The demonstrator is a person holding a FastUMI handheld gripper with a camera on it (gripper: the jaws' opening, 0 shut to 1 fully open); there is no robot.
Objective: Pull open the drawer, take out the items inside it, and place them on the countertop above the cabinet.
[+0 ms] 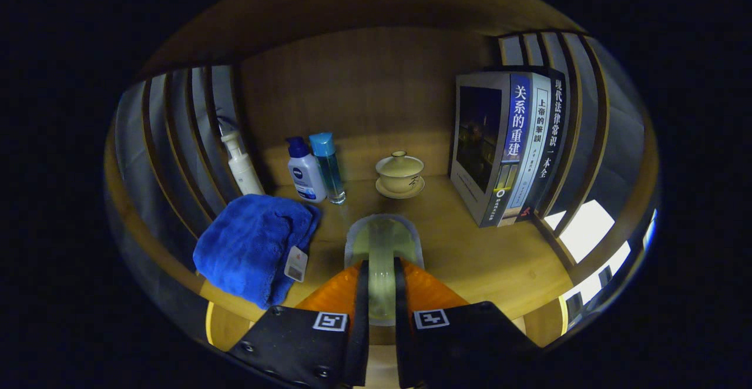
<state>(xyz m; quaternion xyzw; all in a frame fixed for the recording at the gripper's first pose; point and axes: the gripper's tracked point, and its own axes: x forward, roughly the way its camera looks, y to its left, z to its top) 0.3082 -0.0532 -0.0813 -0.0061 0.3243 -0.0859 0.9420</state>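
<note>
Holding a pale, see-through cup [383, 248] out over the shelf [470, 248], the gripper [380, 295] has both fingers clamped on it, one on each side, and the cup runs straight ahead from between them, its long axis in line with the fingers and its far end nearer the back wall. That's the relation to watch: the cup sits dead ahead of the claw and looks to hang a little above the wood, though I can't tell for certain whether its underside touches. Straight beyond it, toward the back edge of the shelf, stands a lidded tea bowl [400, 173] on its saucer, well apart from the cup. Off toward the back left corner there's a row of three: a white pump bottle [242, 166], a white bottle [304, 173] with a dark cap, and a slim blue bottle [329, 168] touching or nearly touching it. A folded blue towel [255, 247] with a tag lies along the left edge, just beside the cup. Along the right edge a stack of books [510, 154] stands upright. My read: this is the put-down step, and the bare wood right under and ahead of the cup is the obvious landing spot.
</note>
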